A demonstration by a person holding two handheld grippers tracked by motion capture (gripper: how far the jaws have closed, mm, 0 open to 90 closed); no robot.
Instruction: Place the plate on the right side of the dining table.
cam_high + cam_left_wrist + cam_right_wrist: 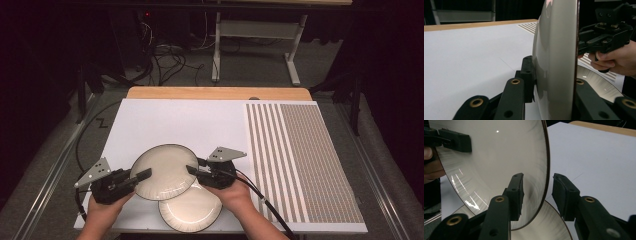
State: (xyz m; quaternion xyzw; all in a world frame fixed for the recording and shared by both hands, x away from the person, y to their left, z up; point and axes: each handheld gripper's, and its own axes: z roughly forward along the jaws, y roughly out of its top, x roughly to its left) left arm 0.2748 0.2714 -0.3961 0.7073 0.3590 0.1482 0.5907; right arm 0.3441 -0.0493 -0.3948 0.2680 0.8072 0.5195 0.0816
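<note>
High view first: two cream plates with dark rims sit low and centre in the frame. The upper plate (164, 171) is lifted and overlaps the lower plate (190, 207), which lies flat on the white table (170, 120) near its front edge. The left gripper (141, 175) comes in from the lower left and its jaws reach the upper plate's left rim. The right gripper (192, 170) comes in from the lower right, jaws at that plate's right rim. A hand holds each one. The right side of the table carries a striped and dotted panel (305, 160). A wooden edge (215, 93) shows along the table's far side, with cables and a metal stand on the floor above that in the frame. No labels or writing I can read anywhere.

Left gripper view: the upper plate (556, 50) runs edge-on up the middle of the frame, and the jaws are clamped narrow on its rim, one on each face. The right gripper (584, 47) and its hand (616, 60) sit at the right. The lower plate (599, 82) peeks out at lower right.

Right gripper view: the upper plate (499, 157) takes up the upper left. The jaws straddle its rim. The left one looks to be against the plate's face, while the right one stands clear of the edge, so they're partly open rather than gripping. The left gripper (454, 141) bites the plate at the upper left. The lower plate (544, 225) shows at bottom centre.
</note>
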